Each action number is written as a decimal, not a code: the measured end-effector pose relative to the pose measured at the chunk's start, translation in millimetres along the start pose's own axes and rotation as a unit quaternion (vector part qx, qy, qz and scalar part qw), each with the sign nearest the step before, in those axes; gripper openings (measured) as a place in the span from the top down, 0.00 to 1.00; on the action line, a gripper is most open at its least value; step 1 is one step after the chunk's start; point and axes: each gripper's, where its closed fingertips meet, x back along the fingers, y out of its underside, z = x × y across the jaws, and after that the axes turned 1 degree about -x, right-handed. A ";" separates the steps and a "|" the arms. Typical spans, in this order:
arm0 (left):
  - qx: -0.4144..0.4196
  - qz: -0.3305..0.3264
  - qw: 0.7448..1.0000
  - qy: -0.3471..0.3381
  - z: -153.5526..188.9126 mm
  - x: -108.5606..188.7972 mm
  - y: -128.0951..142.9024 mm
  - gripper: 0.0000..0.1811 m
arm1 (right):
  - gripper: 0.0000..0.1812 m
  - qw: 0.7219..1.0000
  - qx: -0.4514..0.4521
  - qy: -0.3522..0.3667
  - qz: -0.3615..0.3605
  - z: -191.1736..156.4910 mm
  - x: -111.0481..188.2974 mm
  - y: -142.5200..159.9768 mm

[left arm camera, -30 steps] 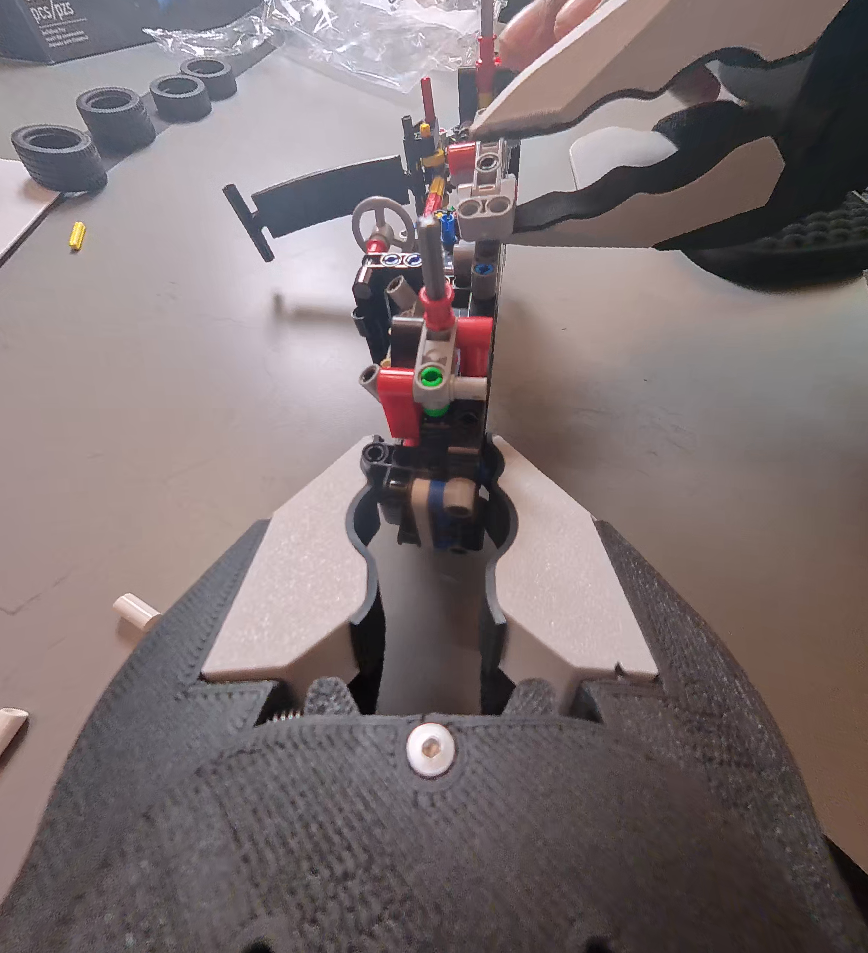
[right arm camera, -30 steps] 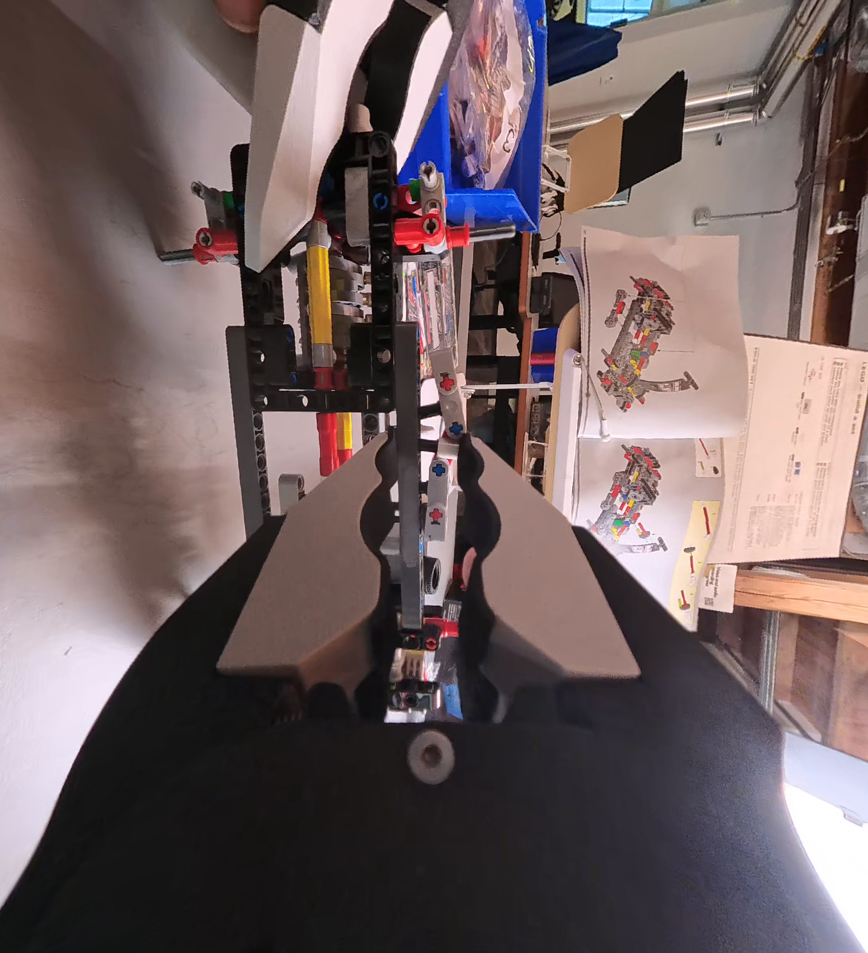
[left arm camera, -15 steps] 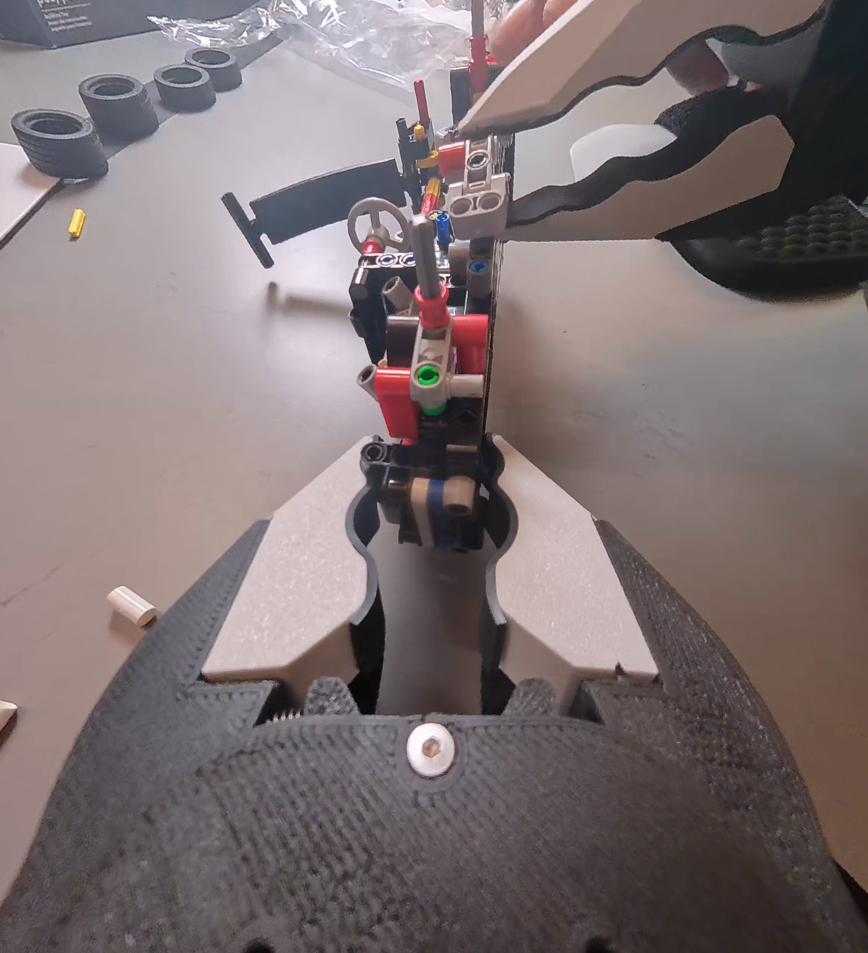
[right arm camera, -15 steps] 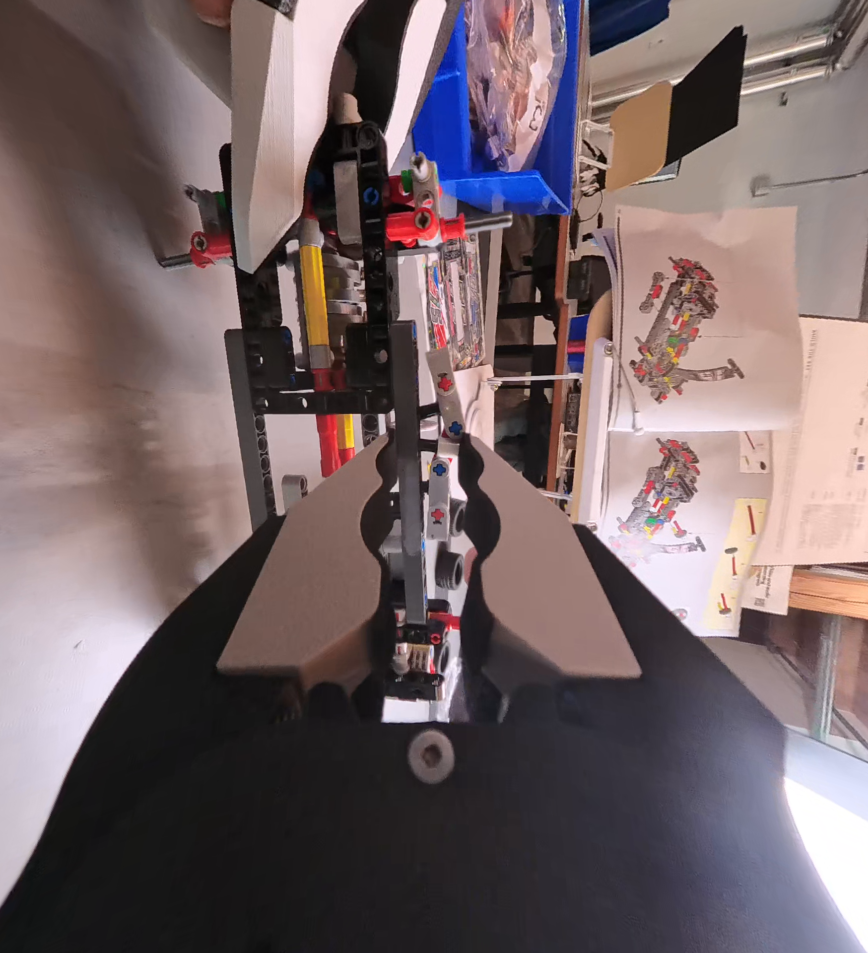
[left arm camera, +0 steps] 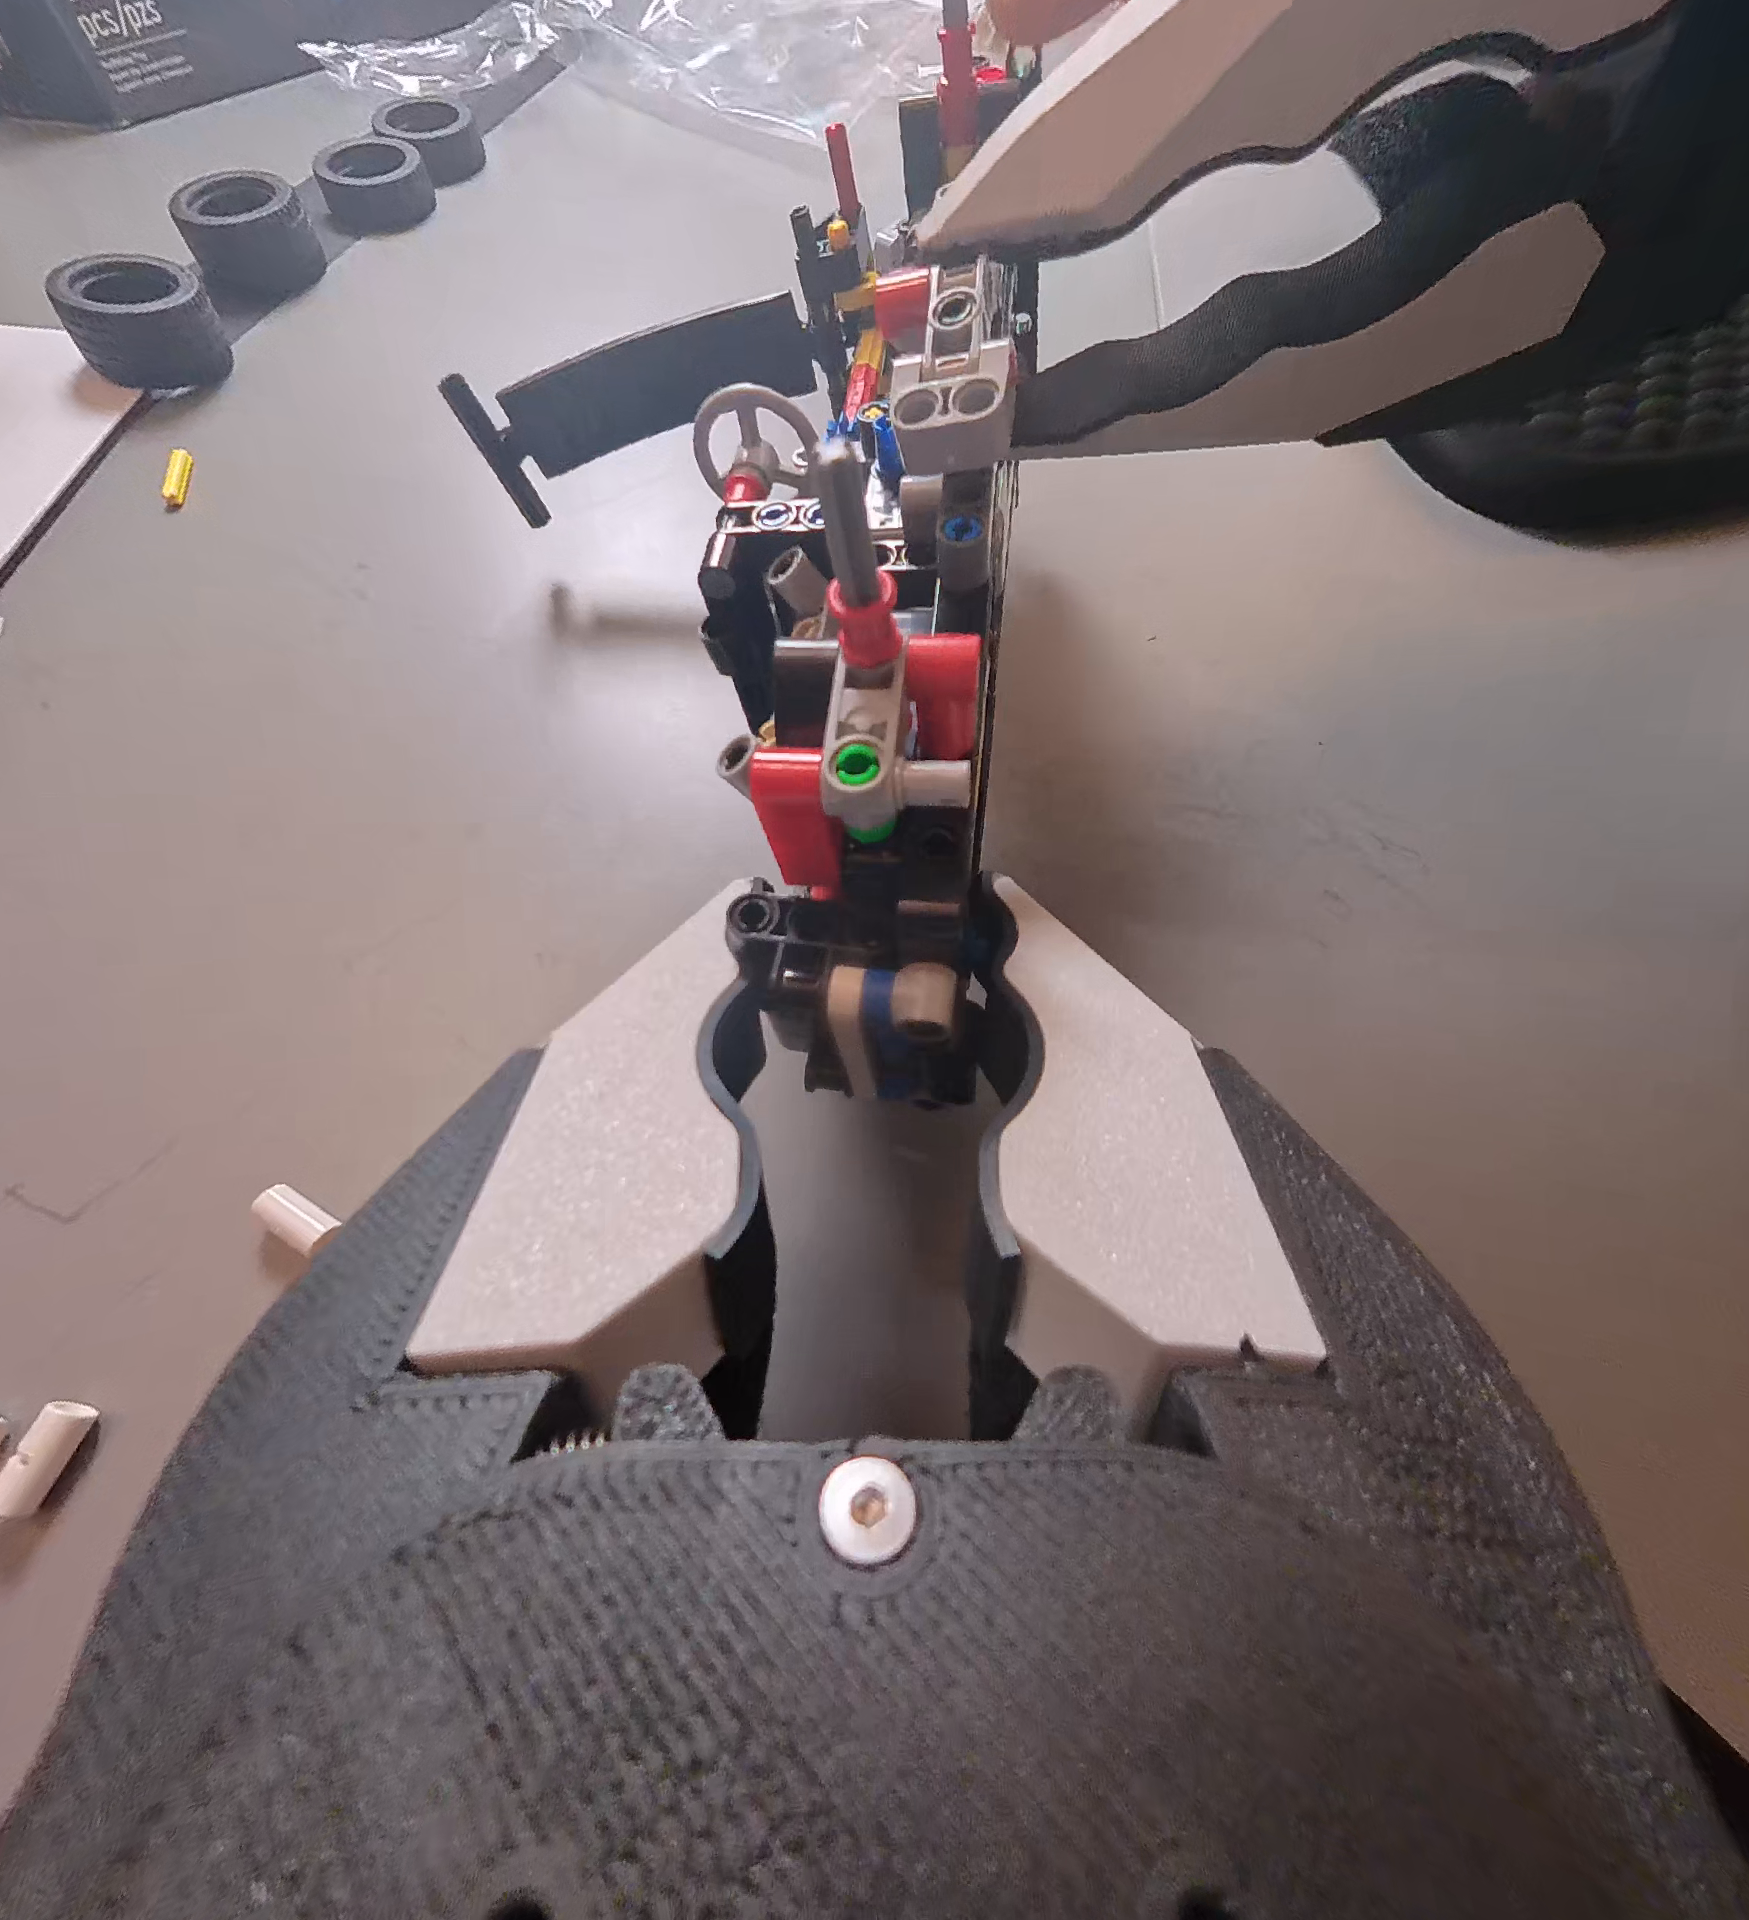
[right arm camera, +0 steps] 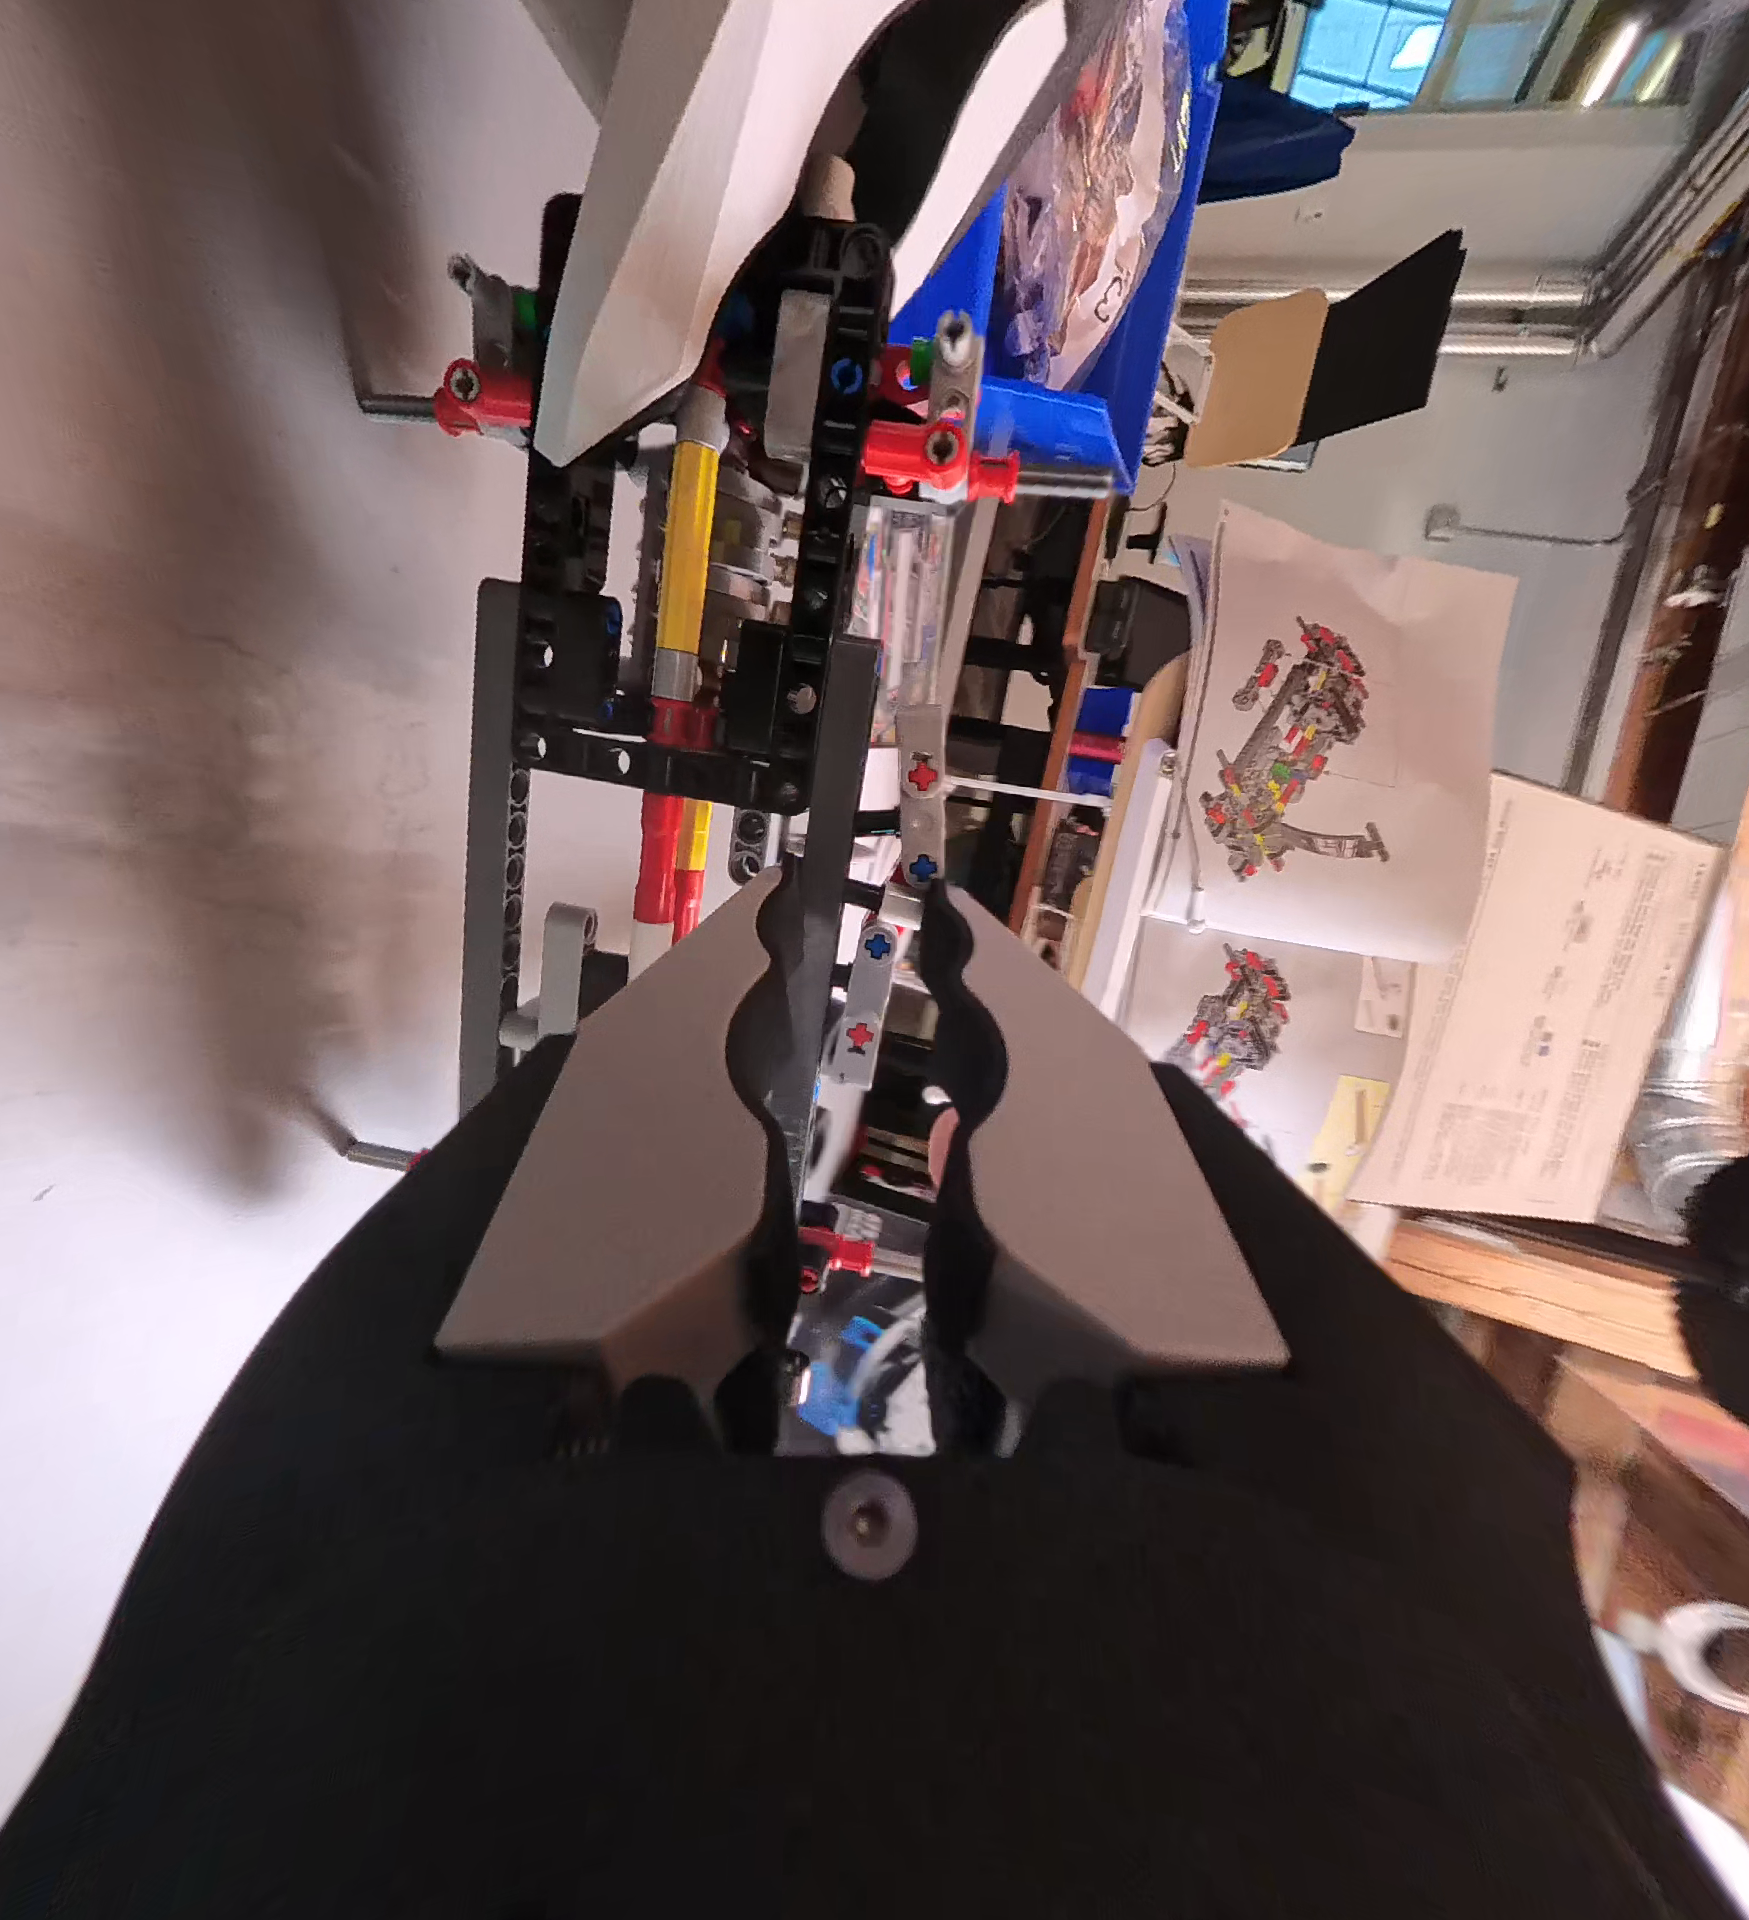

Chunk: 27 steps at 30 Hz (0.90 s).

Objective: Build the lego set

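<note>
The half-built lego chassis [left arm camera: 880,727], of black, grey and red beams with a grey steering wheel, is held on its side above the grey table [left arm camera: 330,831]. My left gripper [left arm camera: 870,925] is shut on its near end. My right gripper [left arm camera: 963,332] comes in from the upper right and is shut on its far end, by a light grey connector. In the right wrist view my right gripper [right arm camera: 854,894] clamps a dark grey beam of the chassis [right arm camera: 683,582], and the left gripper [right arm camera: 745,239] grips the far end.
Several black tyres [left arm camera: 236,218] line the table's far left, by a black box [left arm camera: 122,52] and a clear plastic bag [left arm camera: 693,62]. A yellow pin [left arm camera: 177,476], a grey axle [left arm camera: 621,618] and small white pieces [left arm camera: 28,1444] lie loose. Instruction sheets [right arm camera: 1337,727] and a blue bin [right arm camera: 1057,416] are behind. About 9 cm separates my left fingertips from my right. From either gripper's tips it is about 25 cm to the yellow pin [left arm camera: 177,476].
Both grippers keep their hold on the chassis. The chassis and the grippers have shifted and tilted slightly together; the background in the right wrist view has swung and is blurred.
</note>
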 end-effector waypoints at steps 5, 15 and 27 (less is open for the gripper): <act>-0.002 0.004 1.000 -0.009 -3.9 0.8 -0.1 0.80 | 0.88 0.967 -0.235 -0.096 0.037 2.6 6.7 -5.1; -0.010 0.003 0.999 -0.047 -0.7 -0.4 -0.9 0.80 | 0.94 0.888 -0.452 -0.083 0.020 5.9 8.9 1.5; -0.029 -0.011 0.997 -0.074 5.5 1.3 1.9 0.79 | 0.95 0.939 -0.343 -0.017 -0.028 4.7 8.7 0.5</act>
